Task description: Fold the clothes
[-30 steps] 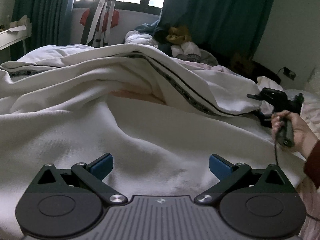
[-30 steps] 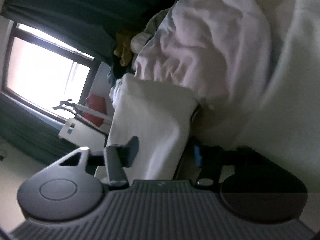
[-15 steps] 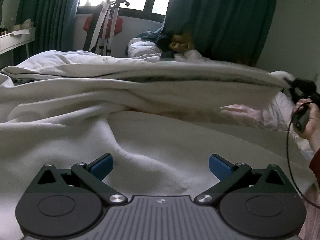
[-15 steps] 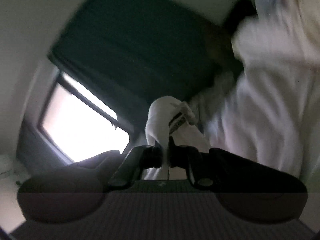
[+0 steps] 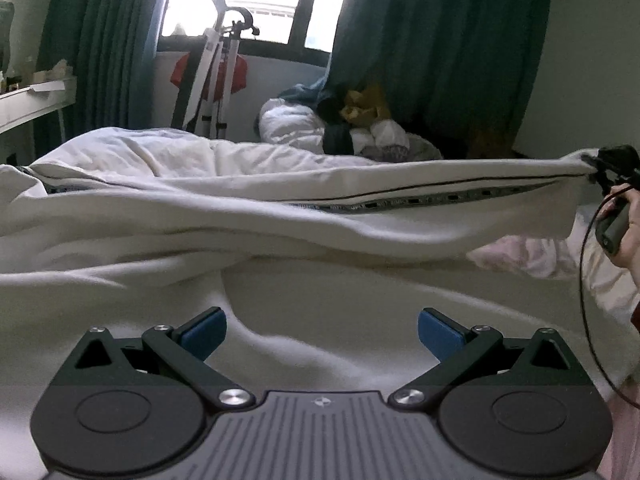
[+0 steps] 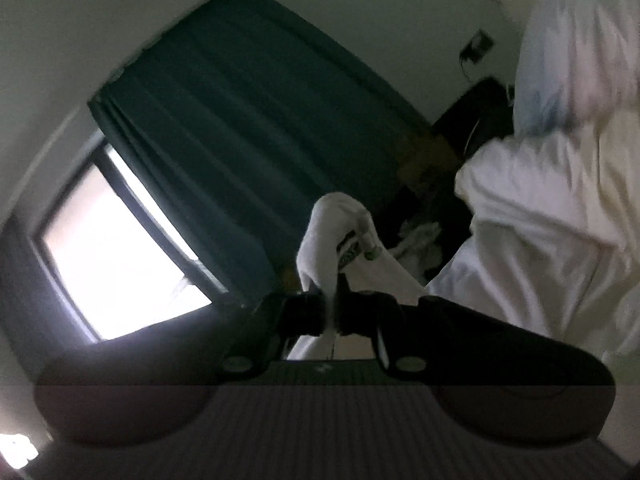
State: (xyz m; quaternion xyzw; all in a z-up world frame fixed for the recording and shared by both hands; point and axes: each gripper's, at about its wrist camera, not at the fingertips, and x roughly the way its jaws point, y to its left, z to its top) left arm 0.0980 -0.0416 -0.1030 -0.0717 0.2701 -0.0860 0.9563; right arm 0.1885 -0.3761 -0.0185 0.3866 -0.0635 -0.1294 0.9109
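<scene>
The garment (image 5: 280, 216) lies across the bed (image 5: 532, 256), its right end raised in the right gripper (image 6: 336, 316). The left gripper (image 5: 320, 332) hangs before it. Behind, probably against the curtain (image 5: 440, 48), sits a pile (image 5: 344, 124).

We see a matt white cloth garment (image 5: 280, 280), dark heavy cloth curtains (image 5: 440, 40), and matt black plastic left gripper (image 5: 322, 332) with blue rubbery fingers (image 5: 202, 332).

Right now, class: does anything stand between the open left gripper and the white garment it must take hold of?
Nothing visible does. The left gripper hovers open directly over the white garment, with only bare cloth ahead of it. The right gripper already pinches one corner.
</scene>
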